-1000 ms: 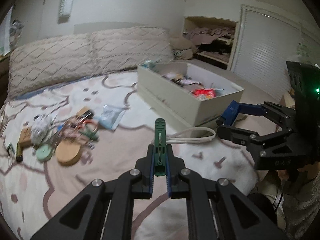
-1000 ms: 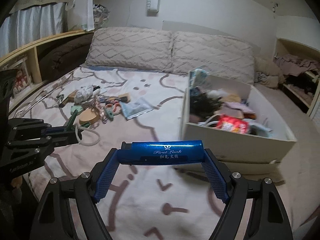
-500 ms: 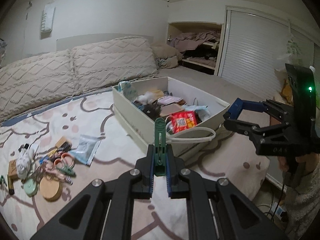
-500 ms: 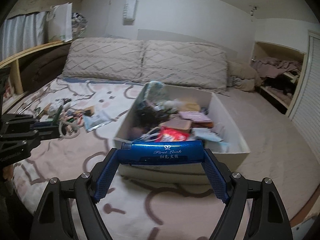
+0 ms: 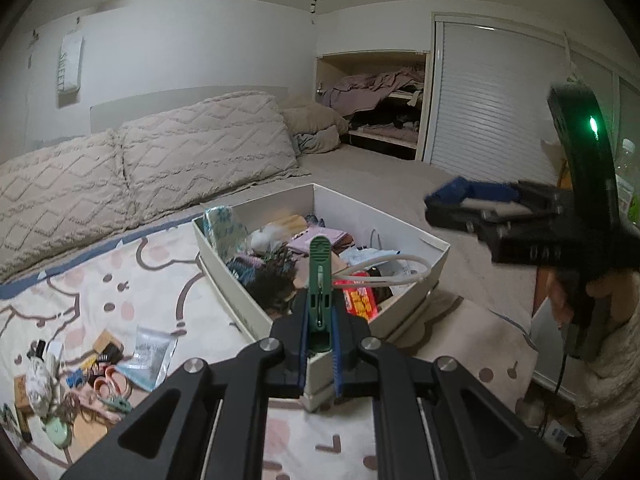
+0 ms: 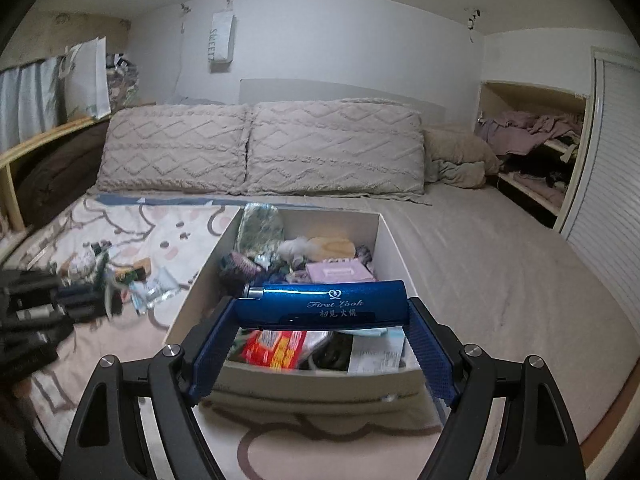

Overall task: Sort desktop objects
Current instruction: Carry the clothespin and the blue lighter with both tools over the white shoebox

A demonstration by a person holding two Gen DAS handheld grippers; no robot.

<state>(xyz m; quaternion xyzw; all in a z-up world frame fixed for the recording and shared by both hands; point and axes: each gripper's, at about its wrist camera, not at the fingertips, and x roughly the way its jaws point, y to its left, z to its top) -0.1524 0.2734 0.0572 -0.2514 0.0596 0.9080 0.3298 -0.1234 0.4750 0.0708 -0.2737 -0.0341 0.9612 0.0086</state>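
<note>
My left gripper (image 5: 320, 344) is shut on a green clip (image 5: 320, 276) with a white cord loop (image 5: 396, 270) hanging from it, held above the near corner of the white box (image 5: 240, 300). My right gripper (image 6: 320, 320) is shut on a blue tube (image 6: 324, 304) lettered "First Look", held crosswise over the front of the same box (image 6: 200, 280). The box holds several items, among them a red packet (image 6: 276, 348) and a pink case (image 6: 340, 272). The right gripper shows blurred in the left wrist view (image 5: 472, 200).
A pile of small loose objects (image 5: 72, 384) lies on the patterned bedspread left of the box, also in the right wrist view (image 6: 120, 272). Two beige pillows (image 6: 260, 148) line the headboard. A shelf with clothes (image 6: 532, 140) stands at the right.
Both grippers have moved from the loose pile toward the box with their loads; the box is now close under both, and the blue tube hangs over its front part.
</note>
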